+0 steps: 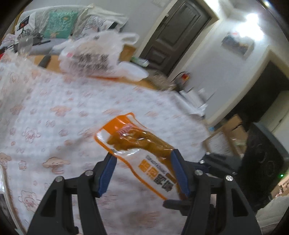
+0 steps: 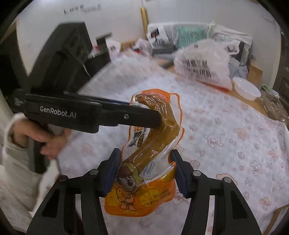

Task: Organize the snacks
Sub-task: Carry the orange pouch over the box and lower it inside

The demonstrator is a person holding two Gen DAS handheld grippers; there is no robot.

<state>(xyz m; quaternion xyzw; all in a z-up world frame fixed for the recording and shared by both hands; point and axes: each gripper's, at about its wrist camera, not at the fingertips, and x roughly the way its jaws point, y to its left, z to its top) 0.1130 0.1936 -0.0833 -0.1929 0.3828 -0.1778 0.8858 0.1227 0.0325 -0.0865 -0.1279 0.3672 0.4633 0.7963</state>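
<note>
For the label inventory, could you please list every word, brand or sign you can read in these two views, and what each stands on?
"GenRobot.AI": white lettering on the side of the black handheld left gripper.
"Love": dark letters on the white wall; the word beside it is blurred.
Chinese print on the orange-and-clear plastic snack pouch: too blurred to read.
Black print on the translucent white plastic bag: blurred, unreadable.

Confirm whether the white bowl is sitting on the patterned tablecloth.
No: the white bowl rests on bare wood past the edge of the tablecloth.
</note>
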